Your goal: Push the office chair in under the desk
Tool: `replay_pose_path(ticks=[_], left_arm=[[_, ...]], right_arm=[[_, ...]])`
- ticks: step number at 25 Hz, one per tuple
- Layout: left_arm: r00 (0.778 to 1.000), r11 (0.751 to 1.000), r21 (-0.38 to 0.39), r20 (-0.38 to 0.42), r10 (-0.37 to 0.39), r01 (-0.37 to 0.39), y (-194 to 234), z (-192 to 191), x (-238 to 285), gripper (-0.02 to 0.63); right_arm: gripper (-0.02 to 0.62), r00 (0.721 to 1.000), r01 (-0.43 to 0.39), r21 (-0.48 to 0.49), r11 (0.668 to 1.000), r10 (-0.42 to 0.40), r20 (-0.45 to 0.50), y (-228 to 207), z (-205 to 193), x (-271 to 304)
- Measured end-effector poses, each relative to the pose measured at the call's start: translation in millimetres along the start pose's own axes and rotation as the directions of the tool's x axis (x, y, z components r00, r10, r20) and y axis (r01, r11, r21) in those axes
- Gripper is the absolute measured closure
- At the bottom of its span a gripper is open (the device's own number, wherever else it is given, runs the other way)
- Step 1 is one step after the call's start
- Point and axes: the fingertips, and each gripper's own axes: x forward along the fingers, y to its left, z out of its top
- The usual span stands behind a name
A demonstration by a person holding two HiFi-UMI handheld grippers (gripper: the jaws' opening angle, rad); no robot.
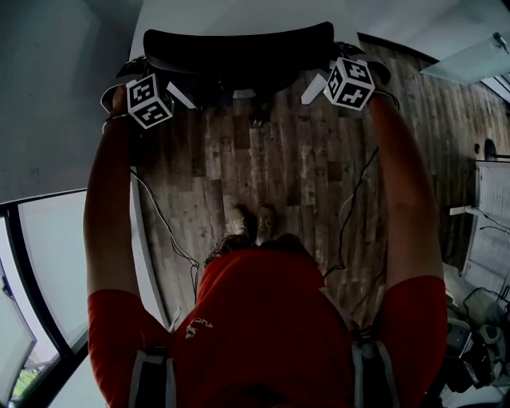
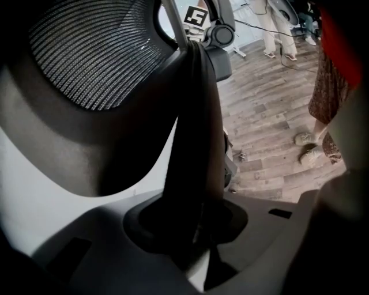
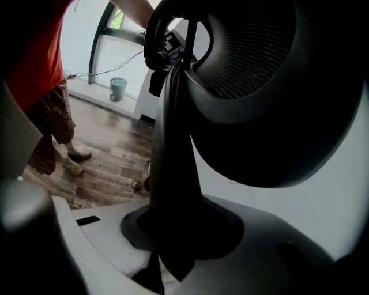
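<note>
- The left gripper (image 1: 185, 94) is shown at the upper left of the head view, at the end of an outstretched arm; its jaws are closed narrowly on the left end of the dark office chair backrest (image 1: 239, 48)
- In the left gripper view, the dark frame edge (image 2: 193, 132) is pinched between the jaws, with grey mesh (image 2: 92, 57) to its left
- The backrest's long axis is laid left to right across the top centre, straight ahead of the person; the white desk (image 1: 239, 12) is seen just beyond it, so an even forward push is judged to be needed
- The right gripper (image 1: 309, 89) is clamped likewise on the right end, neither hand being nearer
- A wooden floor (image 1: 271, 159) is spread below
</note>
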Motion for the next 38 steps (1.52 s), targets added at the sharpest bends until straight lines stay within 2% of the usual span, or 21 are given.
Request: replay_pose_path(ticks=[7, 13, 20, 23, 27, 34, 38], left_arm=[[1.0, 1.0, -0.008, 0.009, 0.008, -0.008, 14, 10, 14, 0.489], [1.0, 0.999, -0.017, -0.002, 0.029, -0.029, 2, 12, -10, 0.489], [1.0, 0.998, -0.062, 0.002, 0.007, -0.007, 8, 15, 12, 0.459], [1.0, 0.997, -0.079, 0.012, 0.011, -0.01, 5, 16, 8, 0.388], [0.999, 0.995, -0.096, 0.019, 0.035, -0.033, 7, 14, -3, 0.349], [0.994, 0.989, -0.12, 0.048, 0.096, -0.09, 5, 11, -39, 0.337], [0.984, 0.97, -0.205, 0.091, 0.152, -0.131, 8, 9, -65, 0.337]], right_arm=[[0.477, 1.0, -0.007, -0.012, 1.0, 0.007, 0.011, -23, -14, 11], [0.472, 1.0, 0.022, -0.034, 0.999, -0.022, 0.02, -11, -7, -8], [0.448, 1.0, -0.021, -0.011, 1.0, 0.021, -0.005, -24, -21, 13], [0.391, 1.0, -0.001, -0.005, 1.0, 0.001, -0.008, -23, -20, 10], [0.364, 0.999, 0.047, 0.018, 0.999, -0.047, -0.012, -30, -21, -3], [0.36, 0.997, 0.079, 0.06, 0.995, -0.078, -0.031, -25, -28, -44], [0.36, 0.99, 0.141, 0.139, 0.98, -0.142, 0.003, -23, -21, -72]])
